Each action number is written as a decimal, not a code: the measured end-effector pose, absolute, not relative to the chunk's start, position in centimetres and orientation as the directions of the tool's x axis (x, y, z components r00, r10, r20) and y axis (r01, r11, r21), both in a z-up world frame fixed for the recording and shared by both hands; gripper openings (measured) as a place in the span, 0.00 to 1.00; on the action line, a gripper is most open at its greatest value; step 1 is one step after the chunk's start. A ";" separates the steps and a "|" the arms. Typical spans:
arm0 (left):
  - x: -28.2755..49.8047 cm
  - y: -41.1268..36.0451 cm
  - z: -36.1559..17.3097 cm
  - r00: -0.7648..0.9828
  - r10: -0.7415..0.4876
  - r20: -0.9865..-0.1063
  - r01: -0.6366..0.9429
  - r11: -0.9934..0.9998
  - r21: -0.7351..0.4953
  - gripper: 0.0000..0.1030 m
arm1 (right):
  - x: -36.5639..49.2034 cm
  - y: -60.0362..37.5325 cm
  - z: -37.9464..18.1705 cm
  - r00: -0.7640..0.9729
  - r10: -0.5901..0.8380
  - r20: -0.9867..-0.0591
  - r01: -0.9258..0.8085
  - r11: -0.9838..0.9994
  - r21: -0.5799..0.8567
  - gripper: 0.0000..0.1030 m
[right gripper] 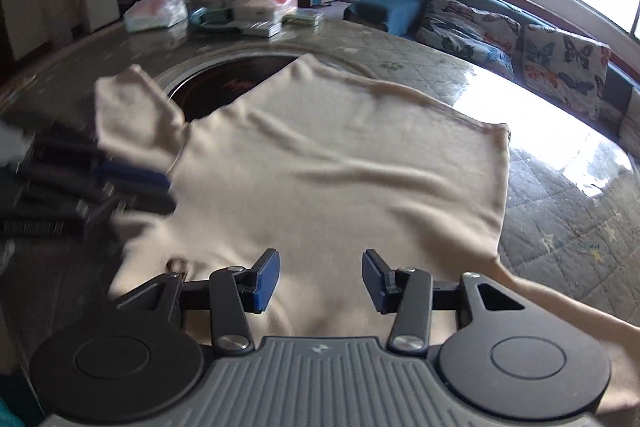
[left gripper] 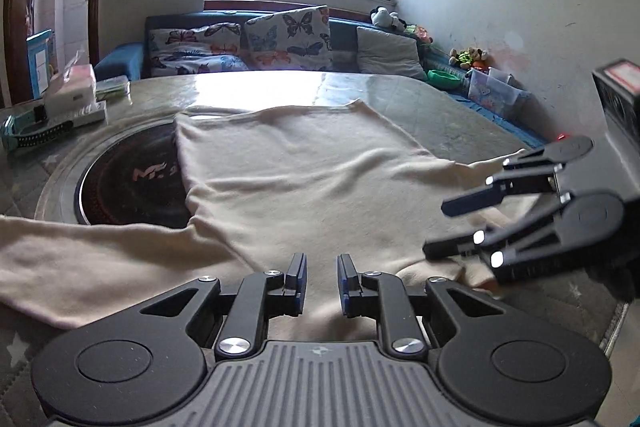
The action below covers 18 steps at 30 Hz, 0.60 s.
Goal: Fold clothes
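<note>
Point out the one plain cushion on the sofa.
The grey cushion, at the sofa's right end; the two cushions to its left carry butterfly prints.

Left gripper [left gripper: 322, 281]: we see its 2 fingers parted by a narrow gap, nothing between the pads, tilted downward.
Right gripper [right gripper: 320, 281]: our view shows its 2 fingers set wider apart, nothing clamped, pointing down and forward.
Relation: we see each gripper at the other view's edge, apart.

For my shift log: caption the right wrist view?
Open right gripper over a cream long-sleeved top spread on the table, left gripper alongside.
</note>
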State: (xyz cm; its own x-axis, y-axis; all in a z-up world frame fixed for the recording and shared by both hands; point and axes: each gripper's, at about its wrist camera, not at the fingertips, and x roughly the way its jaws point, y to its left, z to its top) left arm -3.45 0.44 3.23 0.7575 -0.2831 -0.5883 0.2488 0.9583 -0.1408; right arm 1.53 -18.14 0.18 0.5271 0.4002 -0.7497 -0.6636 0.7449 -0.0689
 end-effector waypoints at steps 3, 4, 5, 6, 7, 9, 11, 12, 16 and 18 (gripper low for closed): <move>-3.1 -0.7 3.0 0.749 -0.298 -0.592 0.276 0.952 -0.131 0.18 | 0.1 -18.6 -0.2 0.529 0.396 -0.751 -0.665 0.743 -0.076 0.48; -2.9 -1.0 2.8 0.743 -0.300 -0.598 0.283 0.951 -0.126 0.18 | 0.0 -19.0 -0.3 0.522 0.404 -0.751 -0.654 0.755 -0.048 0.48; -2.8 -1.2 2.6 0.736 -0.301 -0.607 0.288 0.950 -0.122 0.18 | -0.1 -19.4 -0.3 0.514 0.413 -0.752 -0.642 0.767 -0.017 0.48; -2.8 -1.4 2.3 0.729 -0.302 -0.615 0.293 0.949 -0.118 0.18 | -0.2 -19.8 -0.3 0.505 0.421 -0.753 -0.633 0.774 0.009 0.48; -2.9 -1.5 2.1 0.725 -0.302 -0.619 0.297 0.948 -0.115 0.18 | -0.2 -20.1 -0.3 0.501 0.427 -0.753 -0.625 0.780 0.027 0.48; -3.3 -1.6 1.8 0.728 -0.298 -0.617 0.300 0.948 -0.103 0.19 | -0.5 -20.6 -0.3 0.495 0.433 -0.753 -0.617 0.786 0.046 0.49; -3.4 -1.3 1.8 0.729 -0.295 -0.618 0.294 0.950 -0.107 0.20 | -0.9 -20.6 -0.2 0.491 0.433 -0.756 -0.625 0.780 0.041 0.49; -3.5 -1.1 1.9 0.728 -0.294 -0.619 0.289 0.951 -0.110 0.20 | -0.9 -20.6 -0.1 0.485 0.434 -0.759 -0.632 0.774 0.039 0.49; -4.0 0.0 2.7 0.747 -0.272 -0.606 0.247 0.961 -0.127 0.23 | -0.3 -20.4 0.8 0.492 0.436 -0.753 -0.637 0.770 0.029 0.48; -4.4 1.0 3.2 0.769 -0.247 -0.589 0.209 0.969 -0.133 0.23 | 0.1 -20.4 1.3 0.504 0.445 -0.740 -0.632 0.774 0.034 0.48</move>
